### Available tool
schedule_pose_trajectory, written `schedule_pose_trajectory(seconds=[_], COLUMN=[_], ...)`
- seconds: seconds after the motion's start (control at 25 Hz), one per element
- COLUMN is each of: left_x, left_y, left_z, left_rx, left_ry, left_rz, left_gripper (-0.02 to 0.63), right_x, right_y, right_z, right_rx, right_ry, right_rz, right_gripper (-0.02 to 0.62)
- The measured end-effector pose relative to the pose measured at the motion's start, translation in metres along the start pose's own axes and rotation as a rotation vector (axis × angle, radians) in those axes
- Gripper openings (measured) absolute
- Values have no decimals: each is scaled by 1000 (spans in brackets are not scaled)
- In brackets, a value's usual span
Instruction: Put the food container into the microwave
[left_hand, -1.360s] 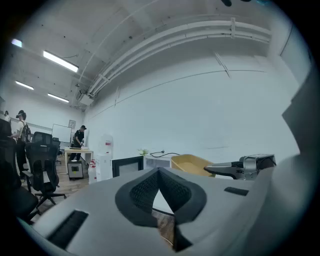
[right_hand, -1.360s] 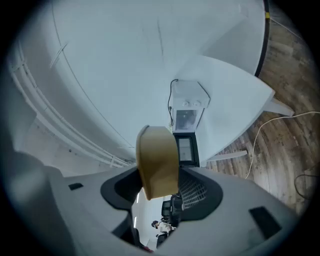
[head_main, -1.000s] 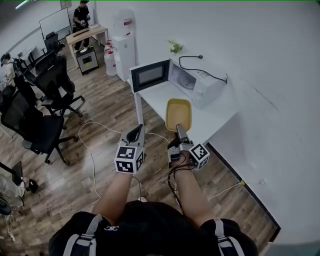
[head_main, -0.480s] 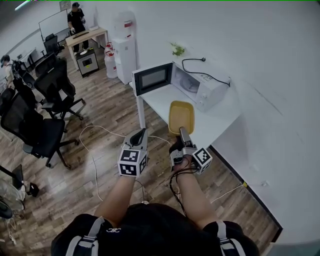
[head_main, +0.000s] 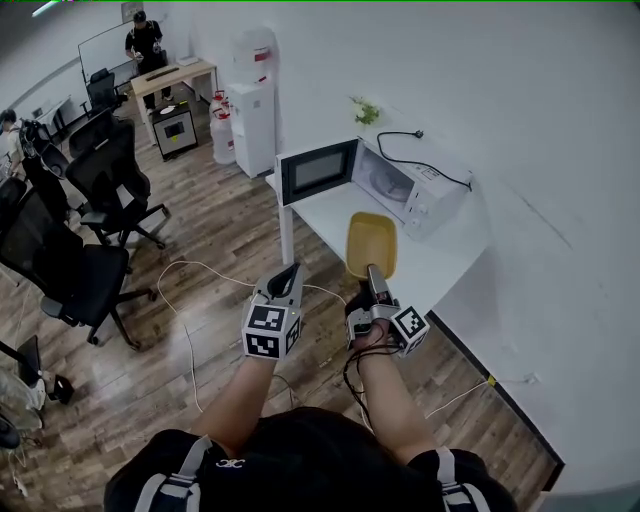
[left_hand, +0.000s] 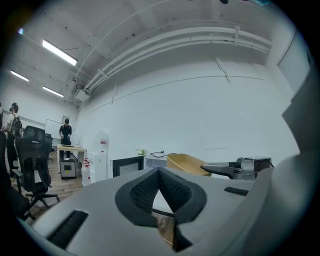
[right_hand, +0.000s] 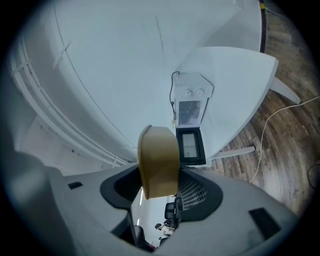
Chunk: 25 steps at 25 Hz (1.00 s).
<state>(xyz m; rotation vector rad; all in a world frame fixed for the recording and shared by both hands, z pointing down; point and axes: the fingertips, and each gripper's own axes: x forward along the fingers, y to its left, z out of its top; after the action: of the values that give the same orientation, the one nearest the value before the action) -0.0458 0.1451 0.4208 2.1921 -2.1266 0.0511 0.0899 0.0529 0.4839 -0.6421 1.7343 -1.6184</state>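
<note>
The yellow food container (head_main: 371, 243) hangs over the near edge of the white table (head_main: 440, 262), with my right gripper (head_main: 374, 282) shut on its near rim. In the right gripper view the container (right_hand: 159, 162) stands on edge between the jaws. Beyond it is the white microwave (right_hand: 192, 102) with its dark door (right_hand: 190, 146) swung open. In the head view the microwave (head_main: 410, 190) sits at the table's far end, door (head_main: 318, 172) open to the left. My left gripper (head_main: 290, 275) hovers left of the container over the floor, shut and holding nothing. The left gripper view shows the container (left_hand: 187, 164) to the right.
A black power cord (head_main: 425, 150) runs over the microwave top and a small plant (head_main: 365, 108) stands behind it. Office chairs (head_main: 105, 170) and a water dispenser (head_main: 252, 95) stand at the left. A white cable (head_main: 190, 300) loops on the wooden floor. A person (head_main: 140, 35) stands at a far desk.
Both grippers and the container have drifted slightly right and closer to the table and microwave. The right gripper's hold is unchanged and the left stays shut.
</note>
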Motion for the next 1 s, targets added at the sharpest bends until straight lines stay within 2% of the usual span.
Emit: schedule_pose_trajectory(seconds=[0.28, 0.64, 1.0], left_x=[0, 10, 69], left_y=[29, 57, 79], left_z=[-8, -14, -21], left_rx=[2, 5, 26], left_ry=[16, 5, 30], left_rz=[-15, -5, -20], left_gripper=[0, 0, 0], right_x=[17, 44, 100], right_y=[-12, -30, -50], right_z=[-22, -31, -1], right_rx=[-4, 0, 20], right_ry=[-14, 4, -33], right_rz=[-19, -14, -17], right_gripper=[225, 225, 225])
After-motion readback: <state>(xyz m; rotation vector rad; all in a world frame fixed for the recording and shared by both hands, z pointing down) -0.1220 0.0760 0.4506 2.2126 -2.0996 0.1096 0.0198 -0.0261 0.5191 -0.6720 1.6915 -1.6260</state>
